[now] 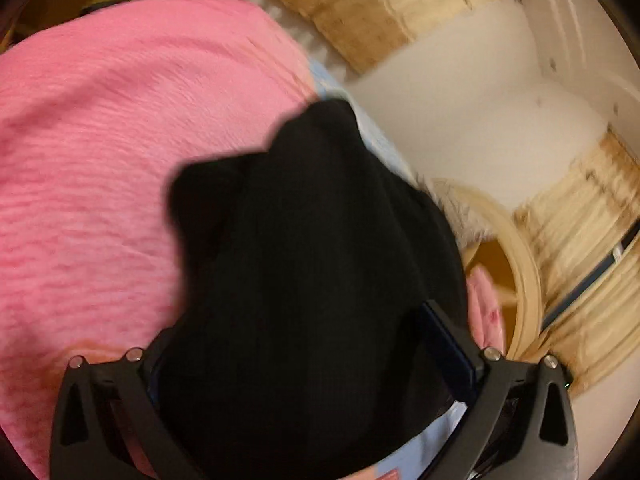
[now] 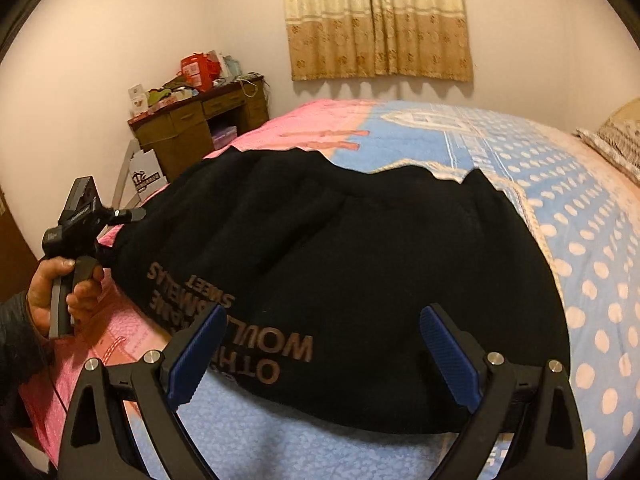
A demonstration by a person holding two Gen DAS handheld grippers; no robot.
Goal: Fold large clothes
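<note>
A large black garment with brown lettering (image 2: 328, 264) lies bunched on the bed. My right gripper (image 2: 320, 344) is open, its blue-padded fingers (image 2: 448, 356) spread wide just above the garment's near edge, holding nothing. My left gripper shows in the right wrist view (image 2: 120, 216) at the garment's left edge, held by a hand. In the left wrist view the black cloth (image 1: 304, 264) fills the space between the left gripper's (image 1: 316, 364) wide-set arms and hides the fingertips; whether it grips the cloth does not show.
The bed has a pink and blue dotted cover (image 2: 560, 208); pink fabric (image 1: 100, 160) fills the left wrist view. A cluttered wooden desk (image 2: 200, 120) stands beyond the bed's left corner, curtains (image 2: 376, 20) on the far wall, a pillow (image 2: 616, 144) at right.
</note>
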